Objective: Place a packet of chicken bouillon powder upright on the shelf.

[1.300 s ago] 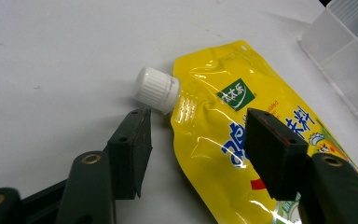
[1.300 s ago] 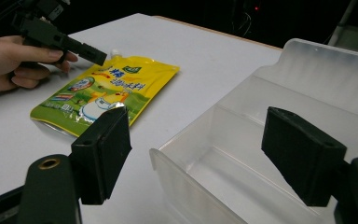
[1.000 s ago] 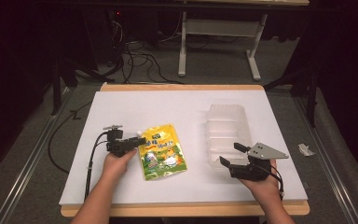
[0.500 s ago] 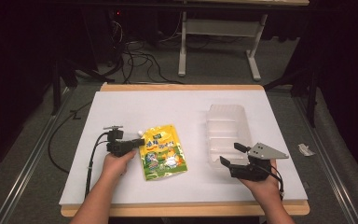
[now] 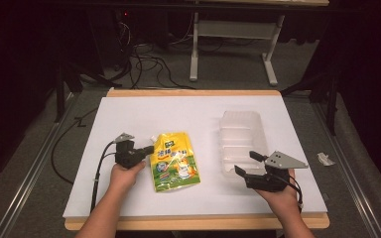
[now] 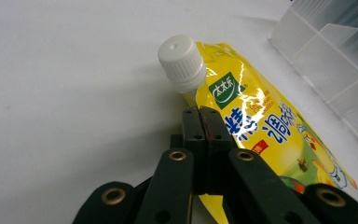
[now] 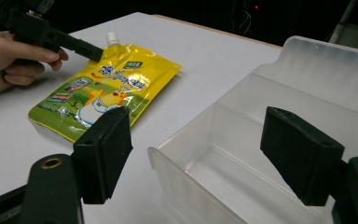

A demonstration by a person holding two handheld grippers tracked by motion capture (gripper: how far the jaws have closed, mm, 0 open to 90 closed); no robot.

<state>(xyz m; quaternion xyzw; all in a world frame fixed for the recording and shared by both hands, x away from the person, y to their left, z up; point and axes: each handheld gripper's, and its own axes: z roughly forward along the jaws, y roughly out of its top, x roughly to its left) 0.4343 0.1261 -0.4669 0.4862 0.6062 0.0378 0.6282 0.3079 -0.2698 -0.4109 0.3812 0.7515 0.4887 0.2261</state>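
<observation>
Clear divided tray [image 5: 242, 141], compartments bare, beside yellow spouted pouch [image 5: 174, 161]

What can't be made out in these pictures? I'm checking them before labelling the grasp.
- Whether the left claw pinches the pouch edge: its jaws meet at the edge just below the white cap, hiding the contact in the left gripper view; too small in the high view.
- Pouch small print: blurred and glary.
- Clear tray far end: cut off by the right gripper view's edge; the open right claw covers part.
</observation>
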